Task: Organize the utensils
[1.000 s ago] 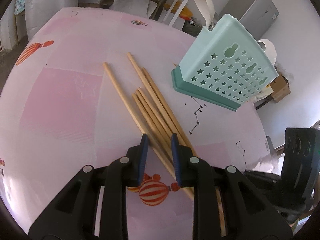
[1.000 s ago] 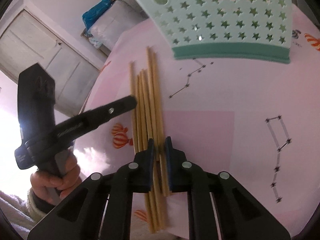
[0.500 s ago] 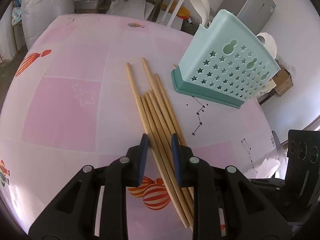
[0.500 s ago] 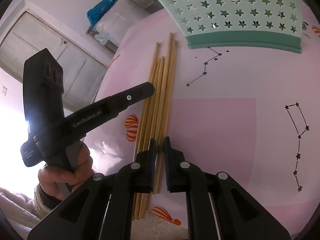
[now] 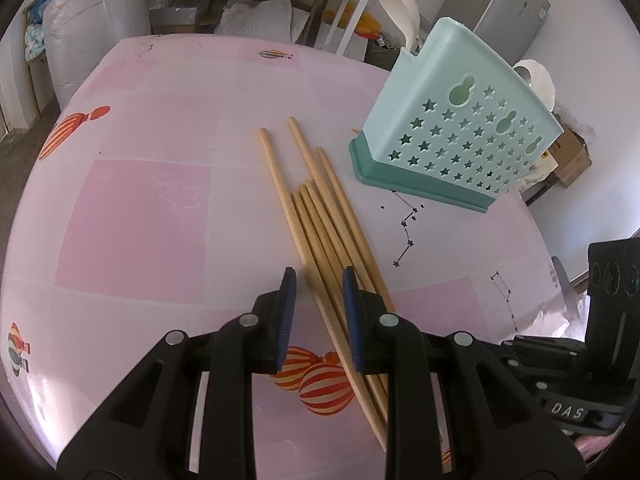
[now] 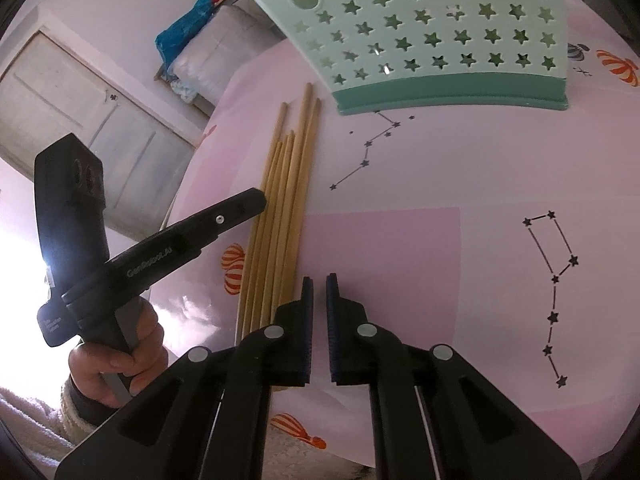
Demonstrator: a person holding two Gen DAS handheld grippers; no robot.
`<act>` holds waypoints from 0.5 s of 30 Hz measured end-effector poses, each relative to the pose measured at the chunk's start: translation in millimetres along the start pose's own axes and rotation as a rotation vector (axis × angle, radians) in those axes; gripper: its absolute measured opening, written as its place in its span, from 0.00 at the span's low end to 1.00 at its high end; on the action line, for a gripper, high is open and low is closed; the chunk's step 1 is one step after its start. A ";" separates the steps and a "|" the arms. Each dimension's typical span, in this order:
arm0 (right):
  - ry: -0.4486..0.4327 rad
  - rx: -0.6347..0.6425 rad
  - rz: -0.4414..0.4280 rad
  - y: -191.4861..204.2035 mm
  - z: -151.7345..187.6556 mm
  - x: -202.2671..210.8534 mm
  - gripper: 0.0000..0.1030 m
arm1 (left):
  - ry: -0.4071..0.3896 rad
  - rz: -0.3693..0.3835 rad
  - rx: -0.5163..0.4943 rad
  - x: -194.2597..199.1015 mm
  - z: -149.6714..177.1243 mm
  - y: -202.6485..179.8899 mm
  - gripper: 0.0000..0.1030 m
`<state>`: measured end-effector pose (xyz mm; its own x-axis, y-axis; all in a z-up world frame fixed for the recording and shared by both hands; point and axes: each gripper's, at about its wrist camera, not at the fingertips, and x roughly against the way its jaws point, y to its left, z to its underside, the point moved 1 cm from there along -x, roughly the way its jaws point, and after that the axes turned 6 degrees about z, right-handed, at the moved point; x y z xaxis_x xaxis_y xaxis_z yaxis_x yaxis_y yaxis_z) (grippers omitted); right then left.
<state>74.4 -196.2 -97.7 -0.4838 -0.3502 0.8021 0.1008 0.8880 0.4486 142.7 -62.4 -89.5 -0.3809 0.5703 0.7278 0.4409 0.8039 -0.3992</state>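
Left wrist: smooth round wooden chopsticks (image 5: 320,216), star-perforated plastic basket (image 5: 460,136).

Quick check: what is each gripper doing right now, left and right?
Left gripper: partly open, straddling the chopsticks on the table; no grip visible.
Right gripper: nearly shut, holding nothing, just right of the chopsticks.

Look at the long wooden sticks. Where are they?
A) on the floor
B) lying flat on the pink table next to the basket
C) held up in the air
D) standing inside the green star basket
B: the wooden sticks lie side by side on the pink table, beside the green star basket, not in it.
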 end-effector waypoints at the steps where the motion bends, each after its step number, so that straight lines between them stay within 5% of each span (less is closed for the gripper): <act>1: -0.002 -0.001 0.004 -0.7 0.4 0.8 0.06 | 0.000 -0.002 -0.003 0.0 0.0 -0.4 0.20; 15: -0.018 -0.034 0.018 -11.2 1.9 10.0 0.07 | -0.001 -0.049 -0.060 4.2 4.5 -0.8 0.20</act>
<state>66.8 -209.0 -95.4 -0.4971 -0.3287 0.8030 0.1388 0.8834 0.4475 137.1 -59.9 -88.6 -0.4037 0.5305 0.7454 0.4696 0.8194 -0.3288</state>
